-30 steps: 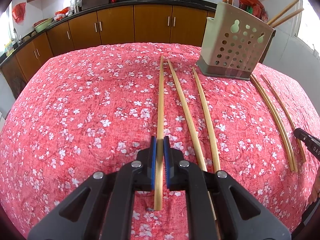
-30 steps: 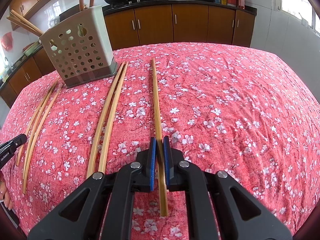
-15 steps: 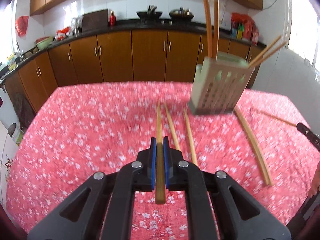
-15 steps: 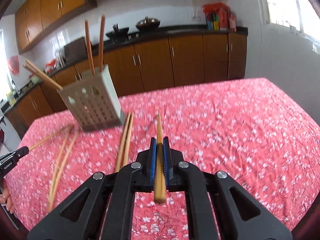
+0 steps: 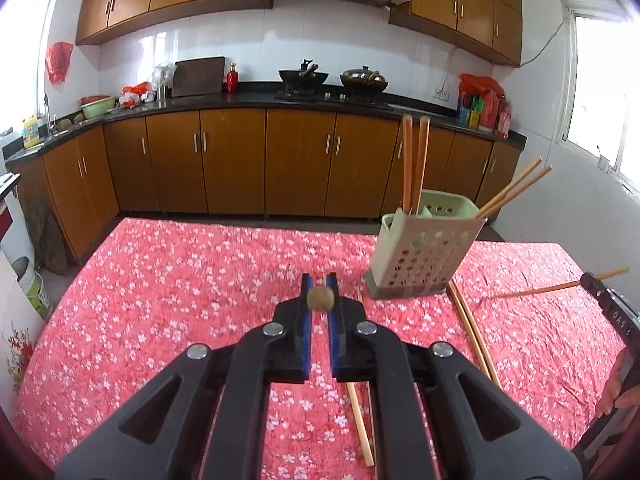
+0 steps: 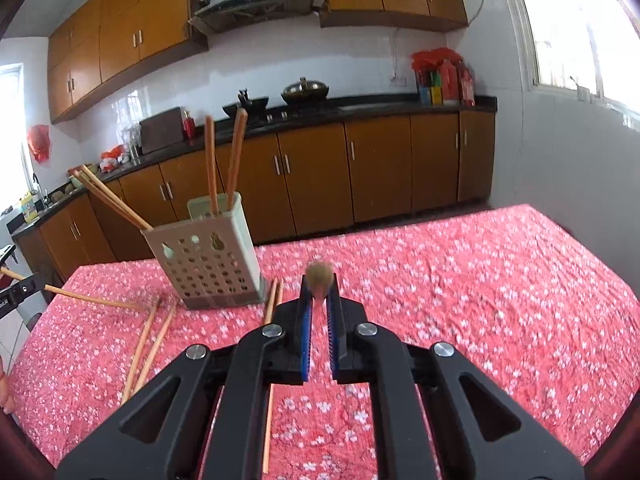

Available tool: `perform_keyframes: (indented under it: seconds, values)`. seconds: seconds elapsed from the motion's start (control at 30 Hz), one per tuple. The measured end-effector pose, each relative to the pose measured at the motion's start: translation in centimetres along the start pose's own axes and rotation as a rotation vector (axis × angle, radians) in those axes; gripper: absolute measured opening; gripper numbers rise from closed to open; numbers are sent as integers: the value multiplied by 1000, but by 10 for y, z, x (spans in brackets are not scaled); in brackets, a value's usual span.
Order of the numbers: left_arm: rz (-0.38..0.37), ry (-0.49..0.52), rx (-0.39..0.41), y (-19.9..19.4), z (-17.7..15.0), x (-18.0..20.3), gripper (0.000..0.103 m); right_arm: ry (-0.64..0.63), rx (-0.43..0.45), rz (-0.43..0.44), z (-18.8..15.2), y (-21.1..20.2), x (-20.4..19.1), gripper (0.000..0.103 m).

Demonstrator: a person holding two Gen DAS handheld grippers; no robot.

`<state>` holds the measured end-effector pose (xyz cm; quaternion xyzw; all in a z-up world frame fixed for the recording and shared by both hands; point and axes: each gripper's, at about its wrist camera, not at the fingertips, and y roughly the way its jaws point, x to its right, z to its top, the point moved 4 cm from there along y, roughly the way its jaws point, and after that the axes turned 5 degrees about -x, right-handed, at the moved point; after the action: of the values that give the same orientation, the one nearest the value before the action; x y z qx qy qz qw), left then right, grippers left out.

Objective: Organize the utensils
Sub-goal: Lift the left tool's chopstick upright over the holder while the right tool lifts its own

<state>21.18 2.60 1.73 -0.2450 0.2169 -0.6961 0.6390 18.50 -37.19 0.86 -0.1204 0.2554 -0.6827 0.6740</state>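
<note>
Each claw, left [image 5: 320, 298] and right [image 6: 319, 280], is clenched on 1 chopstick pointing lengthwise ahead, with the holder [image 5: 422, 254] forward-right of the left claw and forward-left of the right.

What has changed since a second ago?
Both grippers, left and right, have lifted their chopsticks off the table; each now points end-on at its camera. Grips stayed shut. The holder and loose chopsticks stayed put.
</note>
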Motion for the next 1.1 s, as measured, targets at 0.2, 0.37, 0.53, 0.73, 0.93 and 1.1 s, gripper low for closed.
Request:
perform_keyframes:
  seconds: [0.2,0.37,0.53,0.73,0.93,1.1]
  values:
    - [-59,25,45,-21,27,7,8,14,86,87,43,-28,-12,8]
    - [-152,50,81,-45,51,26,8,26,160,188,77,-54,-27,8]
    - [-218,56,142,-60,74,46,8,17,251,227,105,-65,-46,7]
    - [-230,11,255,-64,110,63,8,8,322,212,126,-53,-62,7]
    - [-182,-28,335,-46,141,73,8,21,334,183,136,-23,-68,7]
    - [-164,-32,325,-16,143,76,8,28,325,183,138,1,-72,8]
